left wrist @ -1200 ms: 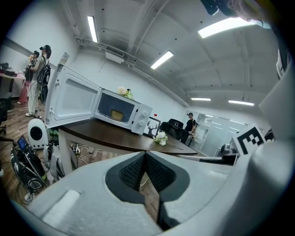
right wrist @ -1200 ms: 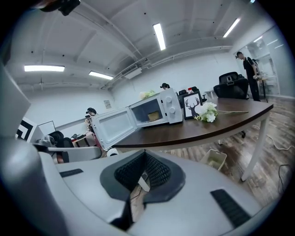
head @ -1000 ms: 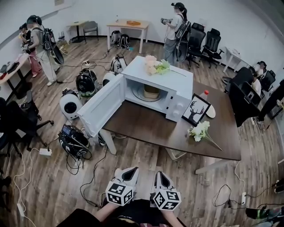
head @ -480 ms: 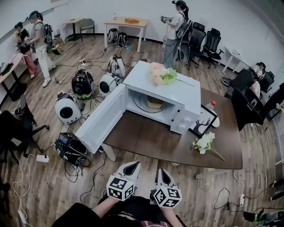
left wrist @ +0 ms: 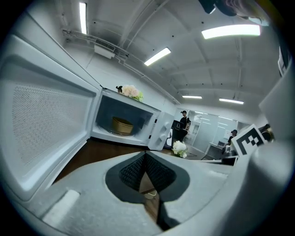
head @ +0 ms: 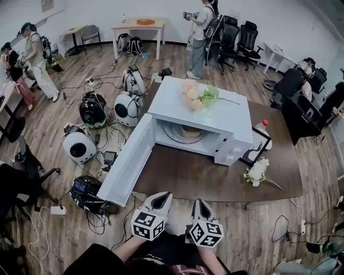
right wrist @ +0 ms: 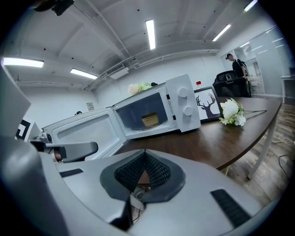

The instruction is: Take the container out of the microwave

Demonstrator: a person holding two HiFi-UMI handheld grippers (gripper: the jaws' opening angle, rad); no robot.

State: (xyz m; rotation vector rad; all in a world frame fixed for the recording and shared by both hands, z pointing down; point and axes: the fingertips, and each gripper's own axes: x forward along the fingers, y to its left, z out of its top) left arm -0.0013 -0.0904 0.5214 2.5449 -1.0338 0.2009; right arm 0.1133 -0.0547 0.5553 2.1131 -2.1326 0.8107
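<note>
The left tongs (head: 162, 195) and right tongs (head: 198, 202) are held shut and empty, in front of the microwave (head: 215, 115) and short of the bench (head: 204, 180). Unless they are parted before the cavity is entered, the container (head: 191, 131) inside the microwave may be shoved back, and the open door (head: 129, 161) could be clipped. The container is seen upright, mouth upward, its squat round axis vertical.

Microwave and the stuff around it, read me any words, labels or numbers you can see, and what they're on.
Nothing is readable.
Microwave: no print visible by its knobs.
Framed picture: a deer outline, no words.
Cubes on left gripper and right gripper: black-and-white square codes, no letters.
Wall sign: too small to read.
</note>
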